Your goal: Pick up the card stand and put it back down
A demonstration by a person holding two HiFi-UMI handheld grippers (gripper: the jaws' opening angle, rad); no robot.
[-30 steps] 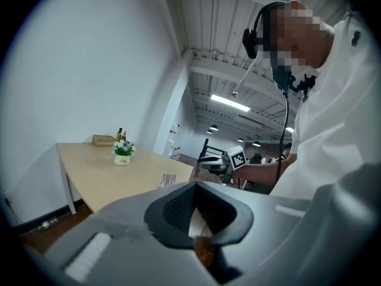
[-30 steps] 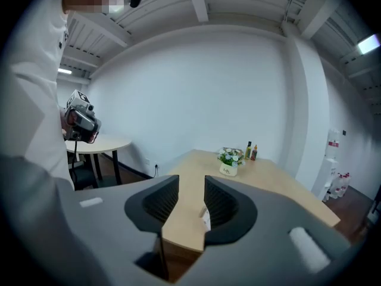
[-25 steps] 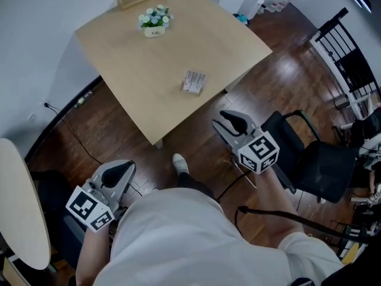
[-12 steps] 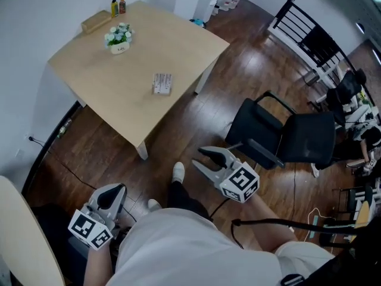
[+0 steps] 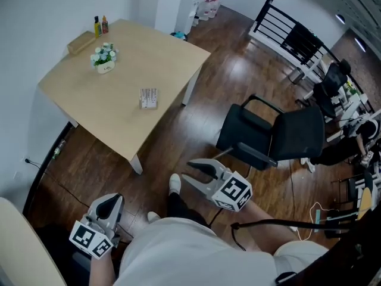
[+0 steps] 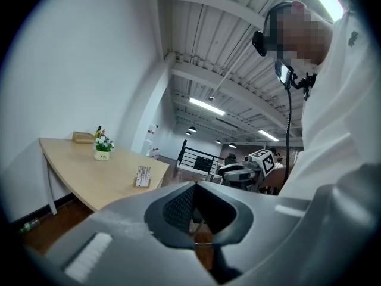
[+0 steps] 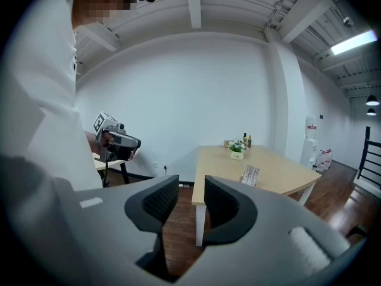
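Observation:
The card stand is a small white ribbed holder that rests near the front right edge of the light wooden table. It also shows in the left gripper view as card stand and in the right gripper view as card stand. Both grippers are far from it, held over the floor beside the person's body. My left gripper is at the lower left, jaws together on nothing. My right gripper is at lower centre, its fingers apart and empty.
A pot of flowers, two small bottles and a wooden box stand at the table's far side. A black office chair stands on the wood floor to the right. A black railing lies beyond it.
The table and card stand now lie farther off, at the upper left. The chair has come fully into view. Both grippers sit lower, the right one shifted left.

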